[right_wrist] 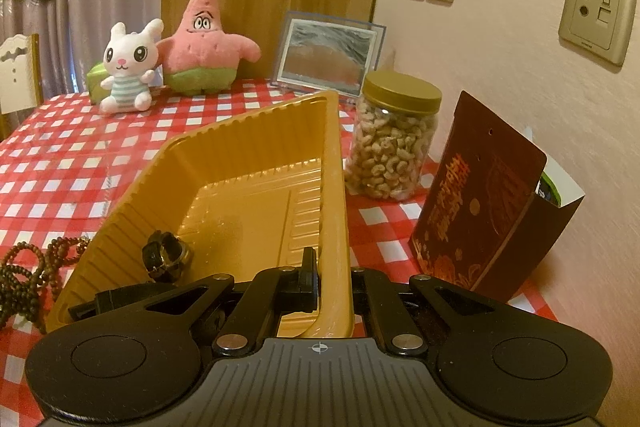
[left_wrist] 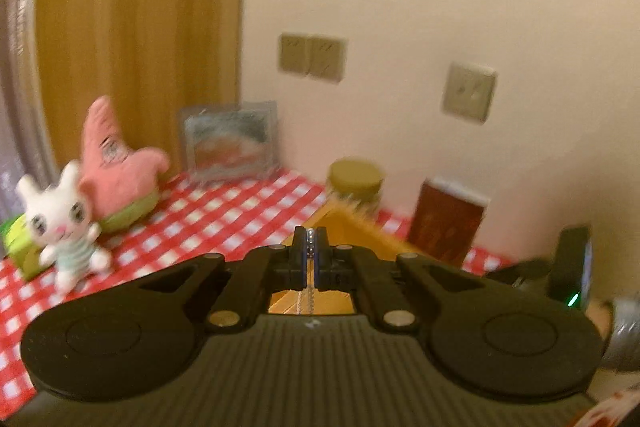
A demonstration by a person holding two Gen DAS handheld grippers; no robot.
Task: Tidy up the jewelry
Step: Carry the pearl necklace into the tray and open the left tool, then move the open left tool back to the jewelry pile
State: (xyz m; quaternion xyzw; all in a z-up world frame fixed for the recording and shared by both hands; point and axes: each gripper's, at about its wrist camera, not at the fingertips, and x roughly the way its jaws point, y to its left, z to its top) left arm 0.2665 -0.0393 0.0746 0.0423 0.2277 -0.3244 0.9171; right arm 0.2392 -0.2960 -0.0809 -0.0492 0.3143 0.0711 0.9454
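A gold plastic tray (right_wrist: 256,147) sits tilted on the red checked tablecloth. My right gripper (right_wrist: 332,279) is shut on its right rim and lifts that side. A dark watch (right_wrist: 166,255) lies inside the tray near the front left corner. A brown bead necklace (right_wrist: 28,275) lies on the cloth left of the tray. My left gripper (left_wrist: 310,255) is shut on a thin silver chain (left_wrist: 308,291) that hangs down between the fingers, above the tray (left_wrist: 352,227). The left wrist view is blurred.
A white bunny plush (right_wrist: 128,67) and a pink starfish plush (right_wrist: 204,43) stand at the back. A framed picture (right_wrist: 328,55), a jar of cashews (right_wrist: 390,139) and a dark red box (right_wrist: 488,199) stand along the wall on the right.
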